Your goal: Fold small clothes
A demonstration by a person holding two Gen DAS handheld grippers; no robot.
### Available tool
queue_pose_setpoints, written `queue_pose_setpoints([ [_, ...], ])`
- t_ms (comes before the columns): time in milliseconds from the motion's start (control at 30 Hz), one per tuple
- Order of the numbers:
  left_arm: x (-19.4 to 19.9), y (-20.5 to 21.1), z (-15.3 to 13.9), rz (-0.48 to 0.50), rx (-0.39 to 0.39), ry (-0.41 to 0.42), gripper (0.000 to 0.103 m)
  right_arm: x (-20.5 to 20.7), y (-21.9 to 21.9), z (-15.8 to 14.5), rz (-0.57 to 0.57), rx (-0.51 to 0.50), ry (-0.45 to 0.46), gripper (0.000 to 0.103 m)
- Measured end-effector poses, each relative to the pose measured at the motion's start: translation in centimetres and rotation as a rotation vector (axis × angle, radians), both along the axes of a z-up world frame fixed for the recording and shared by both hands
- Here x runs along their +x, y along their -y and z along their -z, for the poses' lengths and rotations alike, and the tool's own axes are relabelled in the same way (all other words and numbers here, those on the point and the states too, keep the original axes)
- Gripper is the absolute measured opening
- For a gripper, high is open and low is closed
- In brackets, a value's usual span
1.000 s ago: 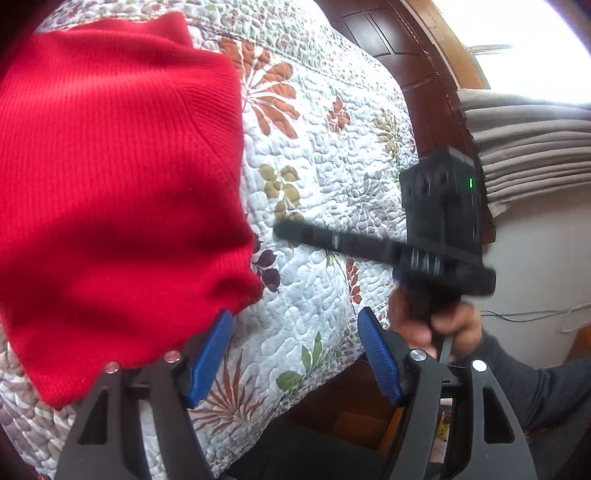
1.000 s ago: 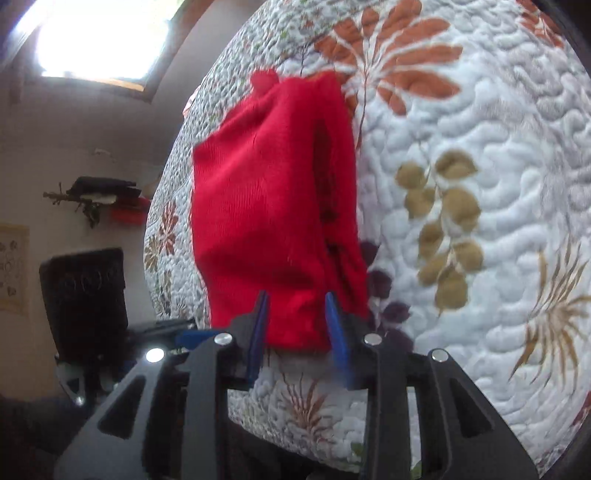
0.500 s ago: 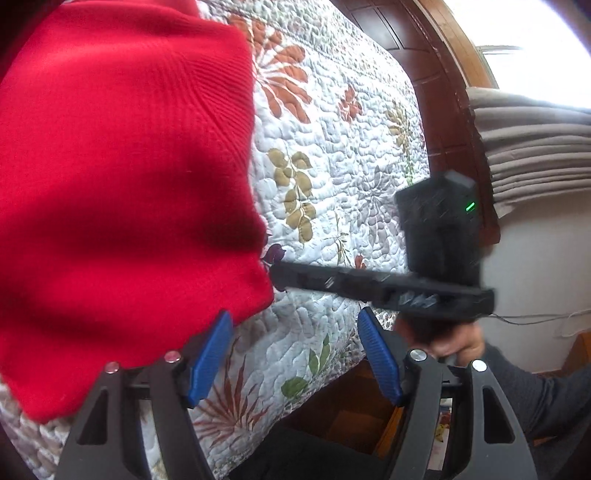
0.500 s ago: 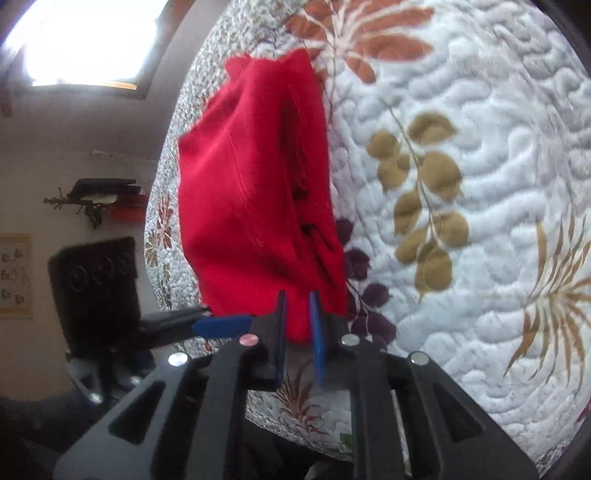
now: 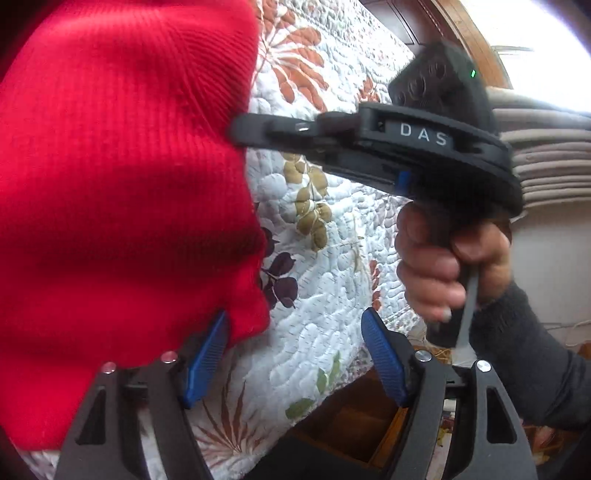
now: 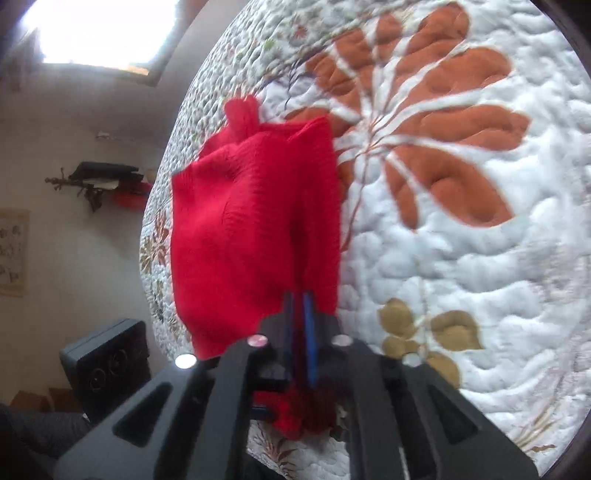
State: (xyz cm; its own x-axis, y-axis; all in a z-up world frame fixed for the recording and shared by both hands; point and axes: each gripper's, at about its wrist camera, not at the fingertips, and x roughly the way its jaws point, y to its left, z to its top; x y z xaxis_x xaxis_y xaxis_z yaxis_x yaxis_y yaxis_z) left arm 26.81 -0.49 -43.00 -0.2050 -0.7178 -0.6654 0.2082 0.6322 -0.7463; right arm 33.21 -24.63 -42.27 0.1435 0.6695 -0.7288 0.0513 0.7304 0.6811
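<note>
Right tongs (image 6: 300,325) clamp red knit (image 6: 255,229); pinched edge hidden between pads.

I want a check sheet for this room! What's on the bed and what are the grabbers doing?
Surface: floral quilt on a bed.
Job's things: red knit garment lying on the quilt, one edge pinched.
Clutter: nothing seen on the quilt.
Grippers: right gripper shut on the garment's edge; left gripper open, one blue finger under the garment's corner.
Cables: thin wire along the far wall.
Surroundings: wooden headboard, folded grey cloth, bright window, wall shelf.
</note>
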Motion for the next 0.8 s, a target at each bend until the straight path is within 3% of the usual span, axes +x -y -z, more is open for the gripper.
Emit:
queue_pose_setpoints([
  [167,-0.4,-7.0,-2.6,-0.146,0.009,0.010,0.085,1.2,1.3,-3.2,0.008,0.002,0.066,0.028],
  [233,-0.4,-10.1,-2.9,-0.202,0.051,0.012,0.085,2.3,-0.5,-4.0,-0.019,-0.030,0.098,0.049],
  [300,-0.3,-12.5,-2.8,-0.254,0.084,0.006,0.085,3.5,-2.4,-3.8,-0.021,-0.103,0.103,0.051],
  [367,-0.2,-14.7,-2.4,-0.299,0.112,-0.004,0.085,4.4,-3.5,-2.9,-0.032,-0.133,0.081,0.046],
  [433,0.1,-16.5,-2.2,-0.331,0.128,-0.007,0.085,5.0,-5.1,-1.9,-0.062,-0.129,0.062,0.006],
  [533,0.4,-18.0,-1.9,-0.353,0.136,-0.007,0.085,5.0,-4.6,-1.6,-0.030,-0.165,0.070,0.004],
  [700,1.5,-17.7,-1.2,-0.314,0.121,0.003,0.085,4.6,-2.9,0.0,0.021,-0.137,0.033,0.005],
  [800,2.4,-17.0,-0.1,-0.239,0.135,-0.003,0.085,4.6,-3.0,-0.4,0.013,-0.092,0.024,0.022],
])
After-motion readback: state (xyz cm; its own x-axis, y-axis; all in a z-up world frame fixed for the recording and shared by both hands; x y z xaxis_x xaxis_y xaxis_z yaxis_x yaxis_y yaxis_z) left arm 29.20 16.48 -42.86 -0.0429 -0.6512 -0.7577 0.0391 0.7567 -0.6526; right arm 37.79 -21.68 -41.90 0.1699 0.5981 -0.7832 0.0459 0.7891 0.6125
